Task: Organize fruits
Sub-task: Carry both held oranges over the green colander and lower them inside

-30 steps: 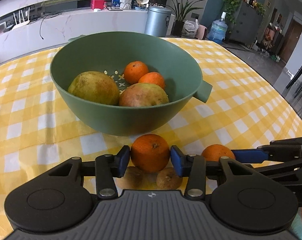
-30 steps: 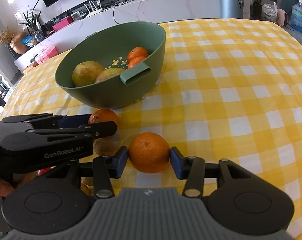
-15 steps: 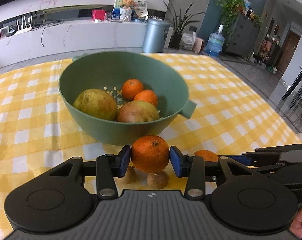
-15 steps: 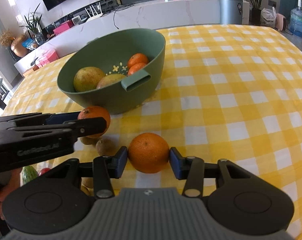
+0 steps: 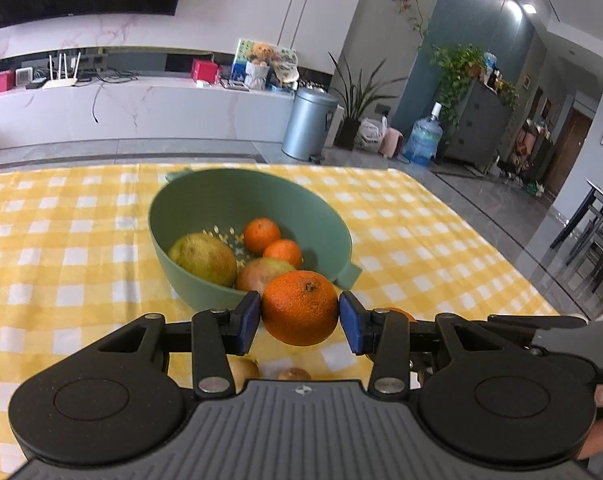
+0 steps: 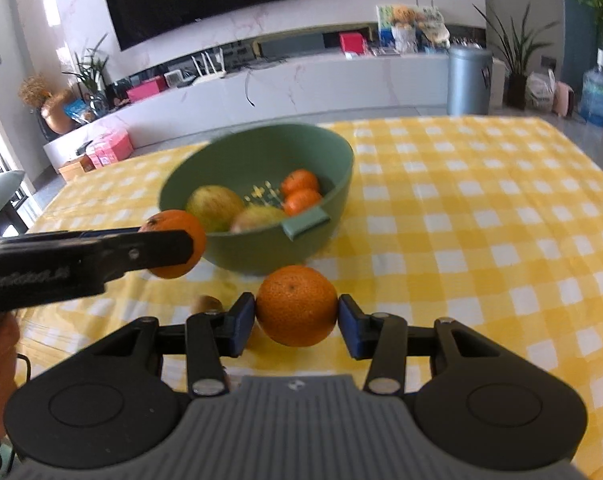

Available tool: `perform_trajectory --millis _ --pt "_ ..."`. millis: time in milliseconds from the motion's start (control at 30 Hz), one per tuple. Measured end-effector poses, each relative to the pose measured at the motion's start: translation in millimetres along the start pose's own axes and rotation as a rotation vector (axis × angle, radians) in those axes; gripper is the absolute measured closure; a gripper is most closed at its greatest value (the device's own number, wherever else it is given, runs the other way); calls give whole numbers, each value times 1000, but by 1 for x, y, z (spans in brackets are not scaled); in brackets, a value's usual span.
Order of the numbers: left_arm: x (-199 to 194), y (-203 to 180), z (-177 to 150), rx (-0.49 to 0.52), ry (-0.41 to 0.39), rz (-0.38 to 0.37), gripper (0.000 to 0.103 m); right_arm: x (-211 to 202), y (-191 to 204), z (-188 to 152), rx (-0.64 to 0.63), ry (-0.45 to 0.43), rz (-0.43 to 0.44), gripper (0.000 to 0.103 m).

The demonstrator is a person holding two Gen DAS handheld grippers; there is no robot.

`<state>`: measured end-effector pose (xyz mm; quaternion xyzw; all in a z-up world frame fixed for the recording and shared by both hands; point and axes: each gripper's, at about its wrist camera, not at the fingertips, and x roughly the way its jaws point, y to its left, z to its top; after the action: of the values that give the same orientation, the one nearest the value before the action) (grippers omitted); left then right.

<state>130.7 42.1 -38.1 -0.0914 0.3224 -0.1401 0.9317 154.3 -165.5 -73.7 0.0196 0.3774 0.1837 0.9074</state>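
Observation:
My left gripper (image 5: 300, 316) is shut on an orange (image 5: 300, 307) and holds it above the table, just short of the green bowl (image 5: 205, 204). My right gripper (image 6: 297, 316) is shut on a second orange (image 6: 296, 305), also lifted, in front of the bowl (image 6: 257, 152). The bowl holds two pears and two small oranges. In the right wrist view the left gripper (image 6: 81, 258) shows at the left with its orange (image 6: 173, 224). Two kiwis (image 5: 243, 370) lie on the cloth under the left gripper.
The table has a yellow and white checked cloth (image 6: 481, 216). The bowl's handle (image 6: 305, 224) points toward me. A kiwi (image 6: 207, 303) lies near the right gripper's left finger. Table edges lie at the far and right sides.
Both grippers have risen with their oranges, so the bowl looks smaller and lower in both views. The left gripper's orange now hangs near the bowl's rim height.

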Motion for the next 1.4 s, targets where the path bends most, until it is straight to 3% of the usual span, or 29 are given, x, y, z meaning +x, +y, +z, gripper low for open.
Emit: perform_trajectory --millis 367,533,767,967,1200,1300,1400 --pt "-18 -7 30 -33 -25 107 55 -21 18 25 -54 -31 6 60" --pt "-24 -15 47 -68 -34 114 55 -27 20 47 -129 -47 -2 60" --pt "-41 -32 66 -51 -14 168 55 -39 29 85 -176 25 39 61" --pt "-54 -25 94 -55 22 207 55 -49 52 106 -285 -19 48 61" --pt "-16 1 97 -136 36 182 55 -14 31 107 -188 15 98 61" --pt "13 13 95 -180 69 177 55 8 28 110 -208 31 99 60" --pt "39 23 91 -161 117 201 55 30 27 116 -223 50 124 61"
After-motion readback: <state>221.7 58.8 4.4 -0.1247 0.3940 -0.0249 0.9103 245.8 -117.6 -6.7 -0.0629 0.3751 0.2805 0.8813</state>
